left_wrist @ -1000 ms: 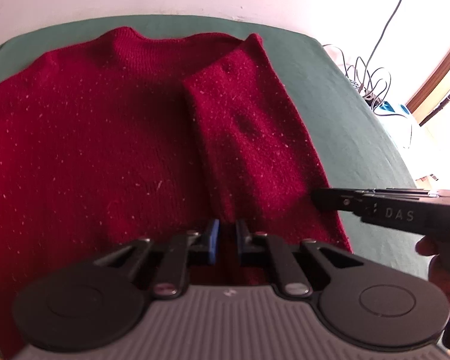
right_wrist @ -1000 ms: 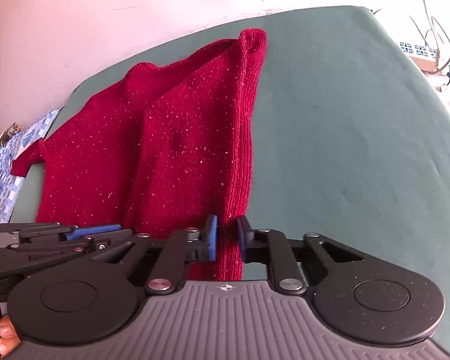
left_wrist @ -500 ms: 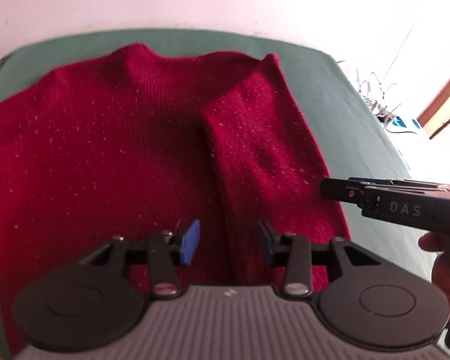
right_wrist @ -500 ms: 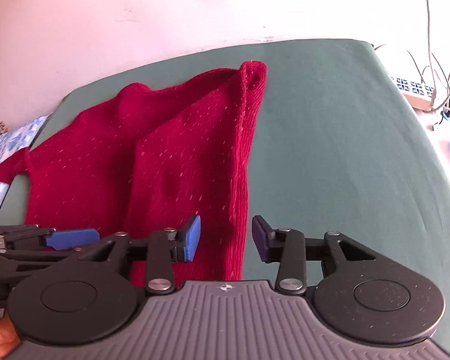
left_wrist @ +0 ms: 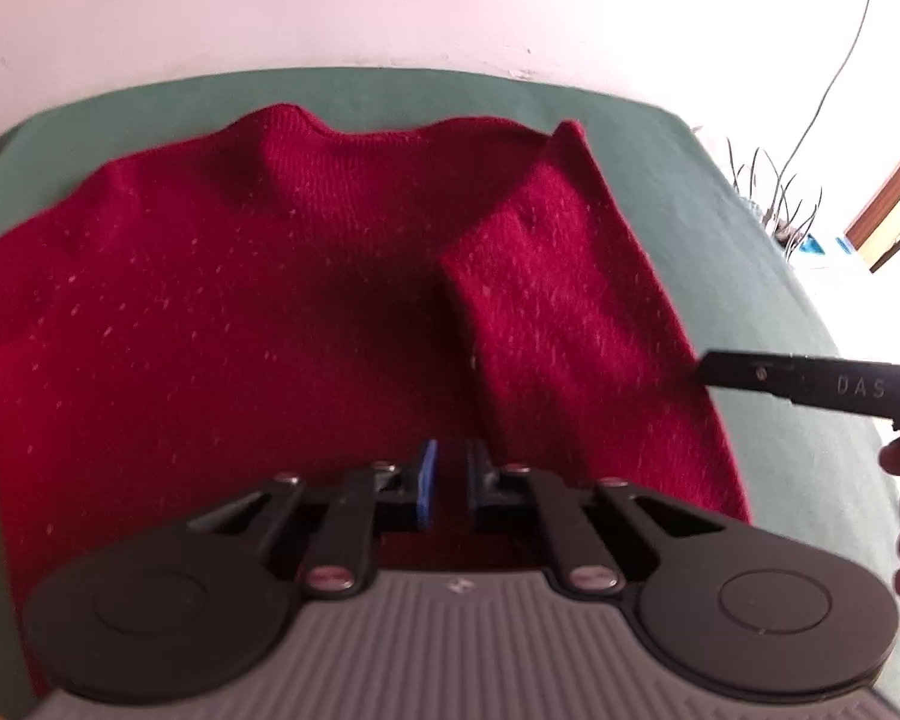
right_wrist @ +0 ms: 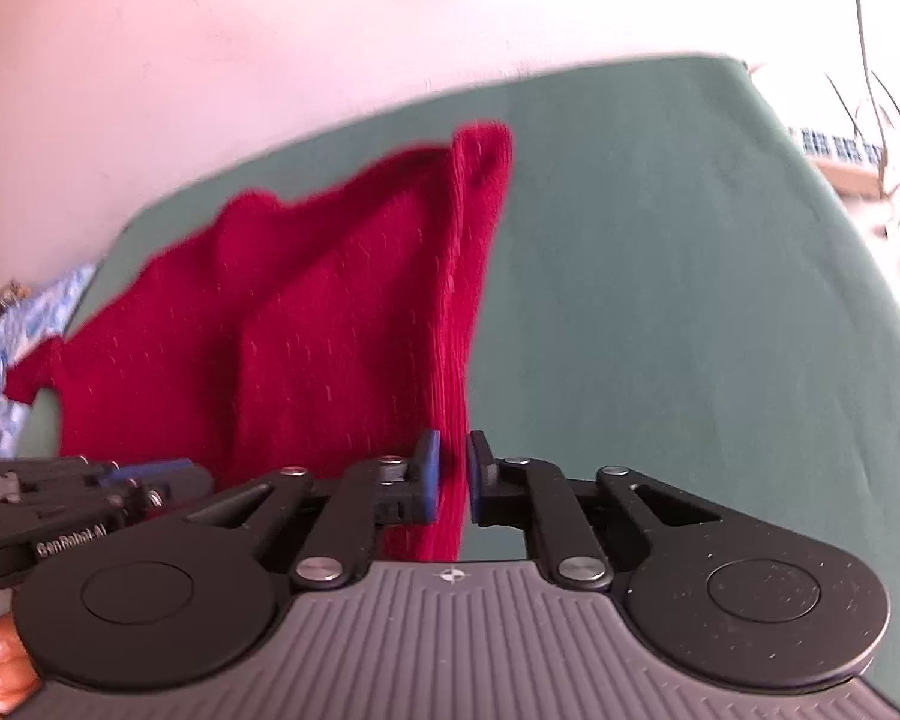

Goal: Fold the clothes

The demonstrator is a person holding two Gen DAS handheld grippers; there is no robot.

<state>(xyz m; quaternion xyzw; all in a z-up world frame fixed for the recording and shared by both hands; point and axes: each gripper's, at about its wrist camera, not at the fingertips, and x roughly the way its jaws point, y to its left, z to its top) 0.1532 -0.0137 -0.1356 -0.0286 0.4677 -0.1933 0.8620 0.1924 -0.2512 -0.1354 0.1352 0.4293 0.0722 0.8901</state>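
Observation:
A dark red knit sweater lies flat on a green table cover, collar at the far side, its right side and sleeve folded inward. My left gripper hovers above the sweater's near hem, jaws nearly closed, nothing between them. My right gripper is above the folded right edge of the sweater, jaws nearly closed and empty. The right gripper also shows in the left wrist view, and the left gripper shows at the left of the right wrist view.
A white wall stands behind the table. Cables and a power strip lie beyond the table's right edge. Blue patterned fabric lies at the left. Bare green cover stretches to the right of the sweater.
Both grippers opened half a second ago and let go of the sweater's hem, then closed again to a narrow gap. Both have lifted and pulled back from the cloth.

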